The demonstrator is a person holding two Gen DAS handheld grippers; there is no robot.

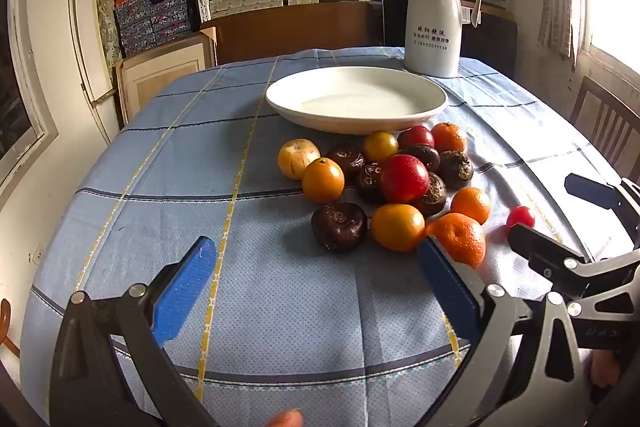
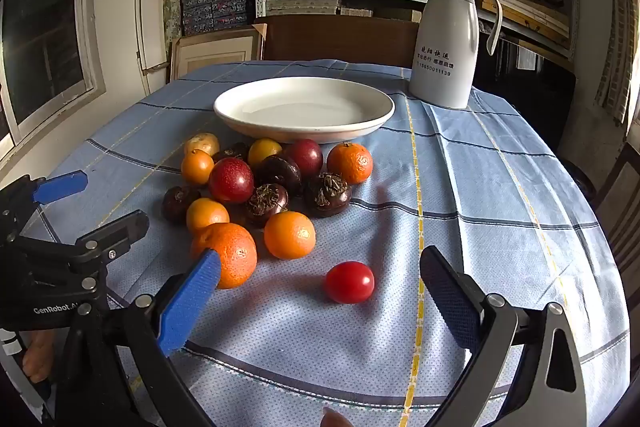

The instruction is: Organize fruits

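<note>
A pile of fruit lies on the blue checked tablecloth in front of an empty white plate [image 1: 356,99] [image 2: 304,107]: oranges [image 1: 458,237] [image 2: 226,253], dark brown water chestnuts [image 1: 339,227] [image 2: 266,203], red fruits [image 1: 404,179] [image 2: 231,180] and a pale yellow one [image 1: 298,158]. A small red tomato [image 2: 349,281] [image 1: 520,217] lies apart. My left gripper [image 1: 316,287] is open and empty, short of the pile. My right gripper [image 2: 320,301] is open and empty, its jaws standing either side of the tomato, just short of it.
A white thermos jug [image 1: 436,19] [image 2: 448,43] stands behind the plate at the right. Shelves of boxes fill the back wall. A wooden chair [image 1: 608,123] stands at the table's right edge. Each gripper shows in the other's view [image 1: 592,227] [image 2: 60,219].
</note>
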